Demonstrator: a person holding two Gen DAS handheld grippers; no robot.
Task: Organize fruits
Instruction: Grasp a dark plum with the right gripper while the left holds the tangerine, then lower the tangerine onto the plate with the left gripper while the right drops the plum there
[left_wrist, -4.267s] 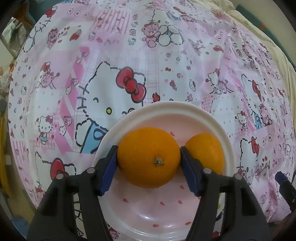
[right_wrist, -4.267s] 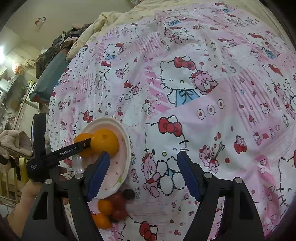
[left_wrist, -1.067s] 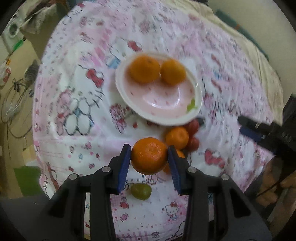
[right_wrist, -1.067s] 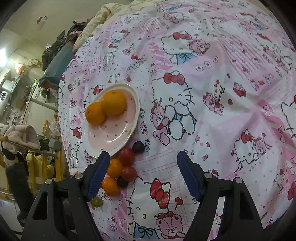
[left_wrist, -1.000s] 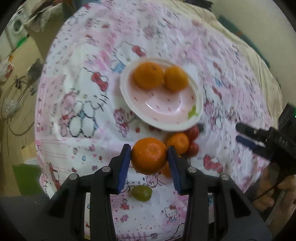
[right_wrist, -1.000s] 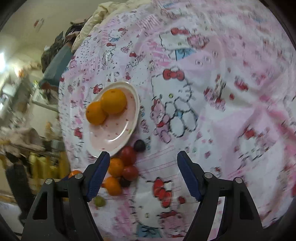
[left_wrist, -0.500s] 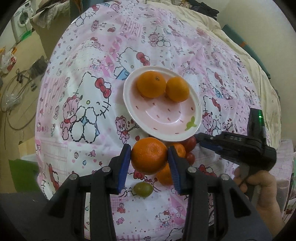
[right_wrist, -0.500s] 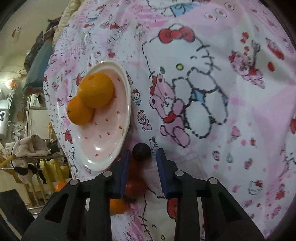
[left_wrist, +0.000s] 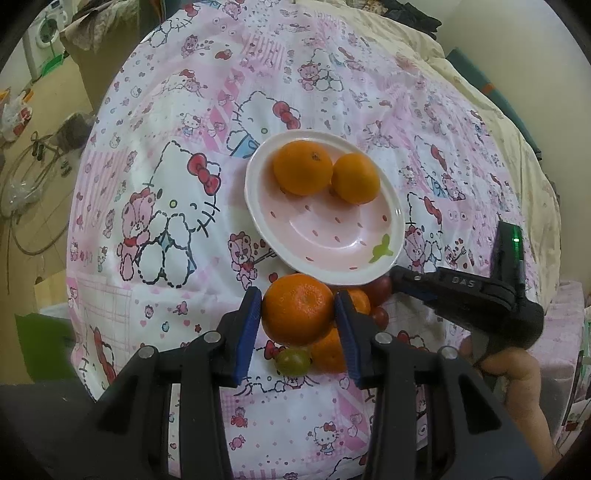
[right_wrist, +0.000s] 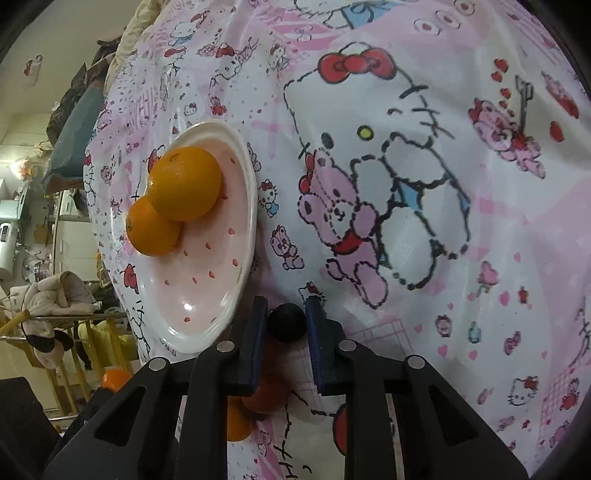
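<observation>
I am holding a mandarin clamped between the blue pads of my left gripper — lifted above the loose fruit pile, just in front of the plate. Two oranges are sitting touching each other at the plate's far side. Below the mandarin, a green grape, another orange fruit and red tomatoes are lying on the cartoon-print cloth. My right gripper is closing — its jaws have just come together on a dark grape, which is now pinched between the pads, just beside the plate's near rim.
</observation>
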